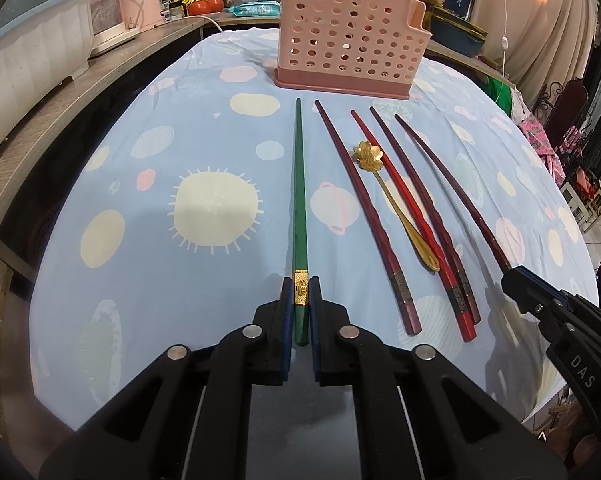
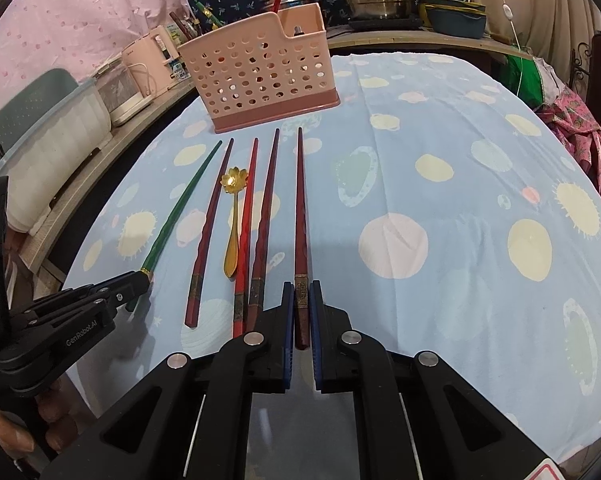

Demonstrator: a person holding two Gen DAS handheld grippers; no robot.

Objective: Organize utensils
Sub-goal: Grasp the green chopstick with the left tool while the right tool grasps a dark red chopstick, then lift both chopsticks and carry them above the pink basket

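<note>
"GenRobot.AI" left gripper [image 2: 140, 280], "DAS" right gripper [image 1: 510, 278]

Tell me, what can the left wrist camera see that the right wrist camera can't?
Only the left wrist view shows red tomatoes on the back counter. Only the right wrist view shows the person's hand holding the left gripper. Both show the pink holder, the gold flower spoon, the green chopstick, and each gripper's jaws close around a chopstick's thick end: left on green, right gripper on a dark red chopstick.

Glossy lacquered chopsticks [image 1: 299, 216], shiny gold metal spoon [image 1: 396, 204], perforated matt plastic holder [image 1: 348, 36], printed cloth [image 1: 180, 152].
</note>
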